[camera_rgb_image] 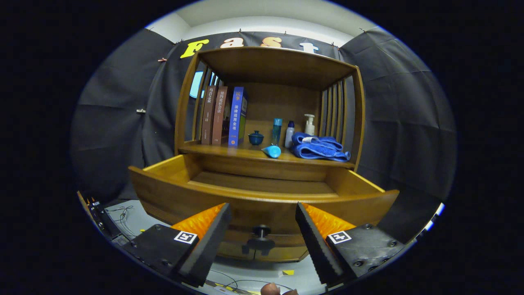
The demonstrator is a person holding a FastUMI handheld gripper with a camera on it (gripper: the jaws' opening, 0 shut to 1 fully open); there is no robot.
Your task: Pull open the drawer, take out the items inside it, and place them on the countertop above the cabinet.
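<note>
The wooden cabinet's drawer (262, 196) stands pulled out toward me, and the part of its floor I can see is bare. Its dark knob (260, 232) sits on the drawer front, between my fingers and slightly beyond them. My gripper (262, 217) is open, with nothing held. On the countertop (229, 152) above the drawer lie a folded blue towel (319, 147), a light-blue tube (272, 151) on its side, a small dark-blue lidded cup (256, 138), a teal bottle (277, 130), a white and blue bottle (290, 134) and a pump bottle (309, 124).
Three upright books (223, 116) lean at the countertop's left end. Slatted wooden sides and a top shelf (278, 65) enclose the countertop. Cables and dark equipment (110, 221) lie on the grey floor left of the cabinet. A person's fingertips (274, 290) show below the gripper.
</note>
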